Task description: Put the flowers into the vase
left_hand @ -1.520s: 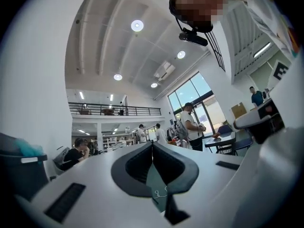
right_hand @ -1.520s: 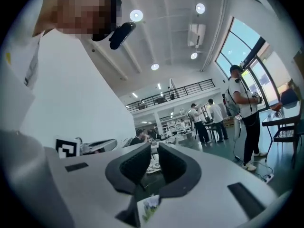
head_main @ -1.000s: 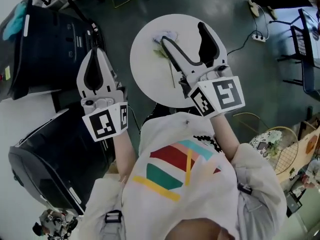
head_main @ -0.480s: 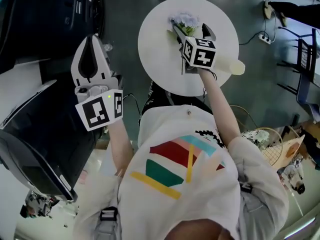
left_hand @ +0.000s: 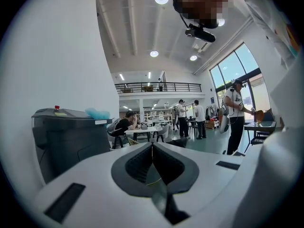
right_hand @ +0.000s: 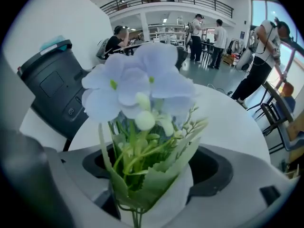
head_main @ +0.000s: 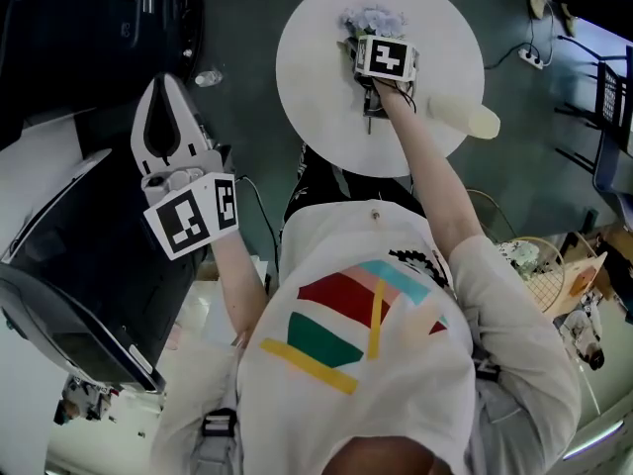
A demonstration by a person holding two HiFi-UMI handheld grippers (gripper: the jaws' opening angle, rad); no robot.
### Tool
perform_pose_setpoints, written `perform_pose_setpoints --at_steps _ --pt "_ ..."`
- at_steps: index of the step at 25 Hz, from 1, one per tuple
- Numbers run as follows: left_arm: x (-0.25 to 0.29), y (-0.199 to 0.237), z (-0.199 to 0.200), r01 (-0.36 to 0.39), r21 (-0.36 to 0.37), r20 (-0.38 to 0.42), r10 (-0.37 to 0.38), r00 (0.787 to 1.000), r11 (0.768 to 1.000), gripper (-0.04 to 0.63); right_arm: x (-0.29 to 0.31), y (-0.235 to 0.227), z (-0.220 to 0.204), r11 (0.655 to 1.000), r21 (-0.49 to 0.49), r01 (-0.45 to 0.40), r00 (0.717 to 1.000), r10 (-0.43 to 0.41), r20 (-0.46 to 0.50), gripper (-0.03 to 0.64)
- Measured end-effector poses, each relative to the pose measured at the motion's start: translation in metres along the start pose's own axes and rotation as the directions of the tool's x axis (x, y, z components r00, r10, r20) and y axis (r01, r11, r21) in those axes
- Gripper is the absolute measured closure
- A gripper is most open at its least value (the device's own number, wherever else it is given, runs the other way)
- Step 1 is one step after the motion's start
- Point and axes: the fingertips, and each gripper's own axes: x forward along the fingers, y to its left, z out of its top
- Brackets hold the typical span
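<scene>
Jaws of the left gripper (head_main: 164,82) are shown clenched on nothing, off the round table's (head_main: 316,87) left side. At the table's right rim a cream vase (head_main: 463,117) is seen, apparently lying down. On the table's middle, the flowers (right_hand: 142,80) are straddled by the released right gripper (right_hand: 154,170). If leaves, not stems, are pinched, the bunch may be dropped; if nudged, the vase may be rolled off.

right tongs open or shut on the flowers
Open: the right tongs stand wide apart, with the flowers between them but not clamped.
</scene>
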Motion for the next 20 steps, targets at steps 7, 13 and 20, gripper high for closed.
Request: perform_pose_setpoints --at_steps 7,13,20 --pt "0.001 0.002 0.001 -0.002 0.007 0.001 0.002 1.000 1.000 0.588 0.002 0.000 0.001 1.000 0.003 0.009 0.999 -0.009 -0.033 0.166" --pt "0.002 -0.009 0.009 0.027 0.008 0.035 -0.027 0.999 1.000 0.588 -0.002 -0.001 0.001 1.000 -0.024 -0.009 0.999 0.008 -0.051 0.190" --pt "0.002 -0.016 0.018 0.047 0.006 0.065 -0.047 0.997 0.999 0.588 -0.014 0.000 0.017 0.989 0.095 -0.112 0.994 0.111 0.013 0.339"
